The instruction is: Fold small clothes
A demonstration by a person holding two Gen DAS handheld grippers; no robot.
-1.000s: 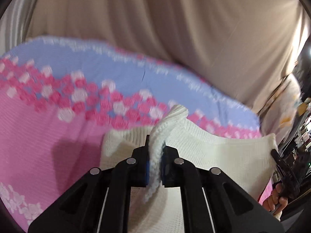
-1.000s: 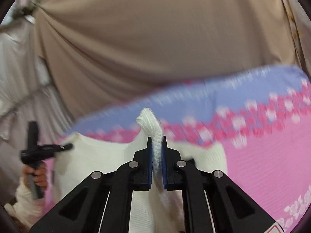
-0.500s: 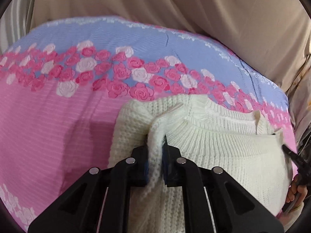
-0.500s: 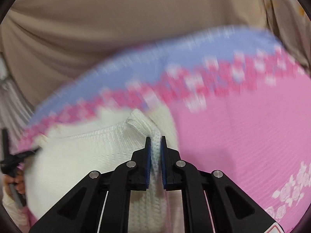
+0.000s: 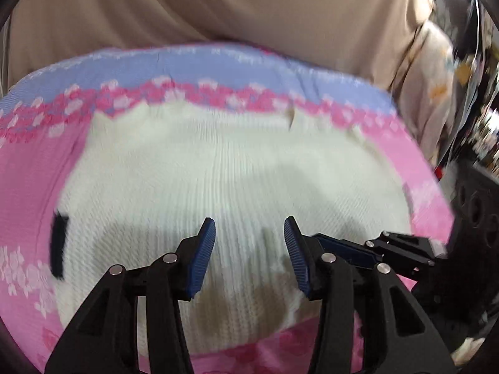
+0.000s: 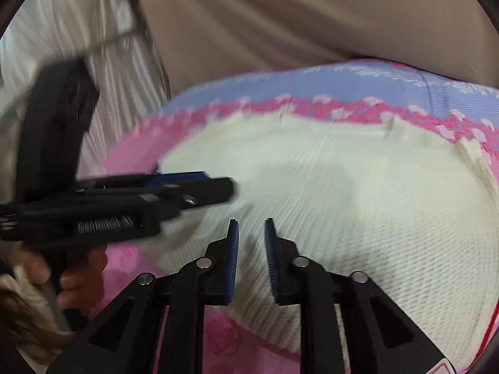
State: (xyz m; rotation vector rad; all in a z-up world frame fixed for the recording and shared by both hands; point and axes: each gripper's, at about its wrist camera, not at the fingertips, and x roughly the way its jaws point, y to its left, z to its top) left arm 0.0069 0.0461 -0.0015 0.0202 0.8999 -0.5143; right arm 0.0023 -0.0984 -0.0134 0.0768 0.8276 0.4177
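The cream knitted sweater (image 5: 237,168), pinched by both grippers half a second ago, has been released and lies flat on the pink floral bedsheet (image 5: 28,187); one fold seems finished. The left gripper (image 5: 249,249) is opened wide, the right gripper (image 6: 251,255) narrowly; nothing is held.

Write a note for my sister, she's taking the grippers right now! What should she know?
Left gripper: open, holding nothing, above the near part of the white knit sweater.
Right gripper: open, holding nothing, over the sweater's near edge.
The sweater lies fairly flat on the pink and blue floral bedsheet.
Done: the sweater is laid down and let go.
Left: judging by how wide it still lies, more folding is probably needed. The blur hides any fold lines, so check before gripping an edge again.
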